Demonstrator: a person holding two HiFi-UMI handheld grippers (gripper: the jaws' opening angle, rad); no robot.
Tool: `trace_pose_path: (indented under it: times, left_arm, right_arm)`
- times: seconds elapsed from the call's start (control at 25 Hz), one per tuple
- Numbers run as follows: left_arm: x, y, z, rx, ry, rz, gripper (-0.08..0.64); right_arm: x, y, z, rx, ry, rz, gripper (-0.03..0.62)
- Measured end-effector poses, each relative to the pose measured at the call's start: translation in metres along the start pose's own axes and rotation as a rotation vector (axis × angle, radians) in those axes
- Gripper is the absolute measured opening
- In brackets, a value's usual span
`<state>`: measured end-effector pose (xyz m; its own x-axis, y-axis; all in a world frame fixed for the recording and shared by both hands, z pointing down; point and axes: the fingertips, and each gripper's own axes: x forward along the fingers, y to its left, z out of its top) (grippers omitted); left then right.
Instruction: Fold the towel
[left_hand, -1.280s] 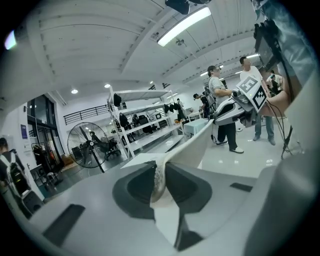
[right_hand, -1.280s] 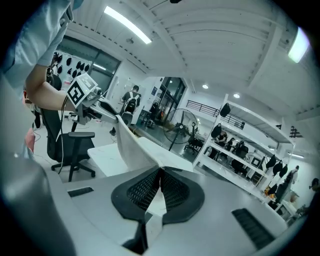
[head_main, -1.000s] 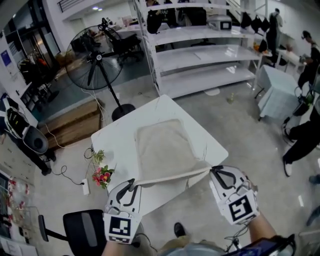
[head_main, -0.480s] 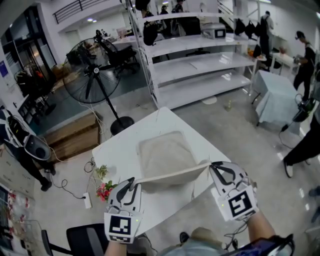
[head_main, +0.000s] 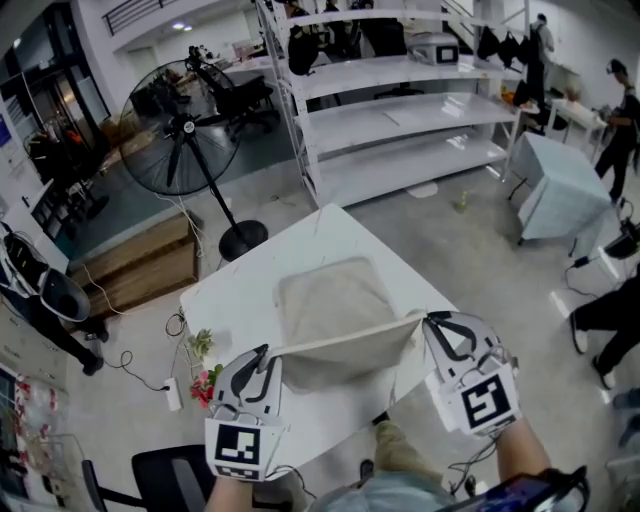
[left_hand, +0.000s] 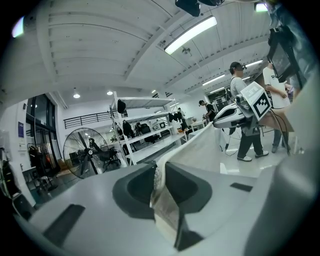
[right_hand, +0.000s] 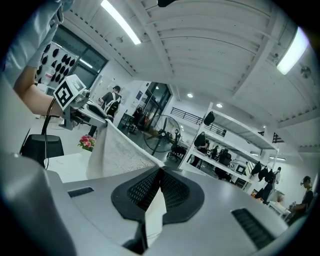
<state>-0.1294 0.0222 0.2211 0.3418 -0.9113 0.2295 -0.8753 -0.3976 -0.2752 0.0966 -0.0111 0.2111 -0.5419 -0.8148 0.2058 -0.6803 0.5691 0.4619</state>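
Towel (head_main: 335, 305) is lying mostly flat on the white tabletop (head_main: 235, 285), except the edge nearest the person. That edge is lifted clear of the tabletop and pulled into a straight line between the two grippers.

Left gripper (head_main: 264, 352) has one near corner. Its jaws are almost together, with just the thickness of the cloth pinched between them, and you can see the fabric bunched right in the slot. Right gripper (head_main: 430, 322) has the other near corner, clamped tight on a thin bit of it. Both hang above the tabletop's near edge, roughly level with each other.

Makes sense to me why it's held like that. Grabbing both corners and holding the edge taut stops the middle from sagging, so the fold should land square instead of lumpy. The far half lies on the tabletop as the anchor. My guess is the lifted edge gets carried over toward the tabletop's far side for a first fold in half. Early days I'd say, no fold laid down yet.

Little bunch of flowers (head_main: 205, 365) sits by the tabletop's near-left corner, clear of the cloth, so nothing to snag on there.
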Motion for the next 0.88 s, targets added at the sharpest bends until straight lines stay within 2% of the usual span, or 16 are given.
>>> trace_pose_path:
  times: [0.48, 0.76, 0.88]
  left_arm:
    - [0.081, 0.042, -0.021, -0.009, 0.081, 0.014, 0.058]
    - [0.144, 0.065, -0.043, -0.024, 0.115, 0.022, 0.058]
    - [0.17, 0.073, -0.053, -0.051, 0.157, 0.021, 0.058]
  right_arm:
    - [0.092, -0.037, -0.013, 0.01, 0.016, 0.007, 0.018]
    - [0.152, -0.055, -0.044, 0.004, 0.074, 0.029, 0.018]
    - [0.179, -0.062, -0.058, 0.013, 0.094, 0.048, 0.018]
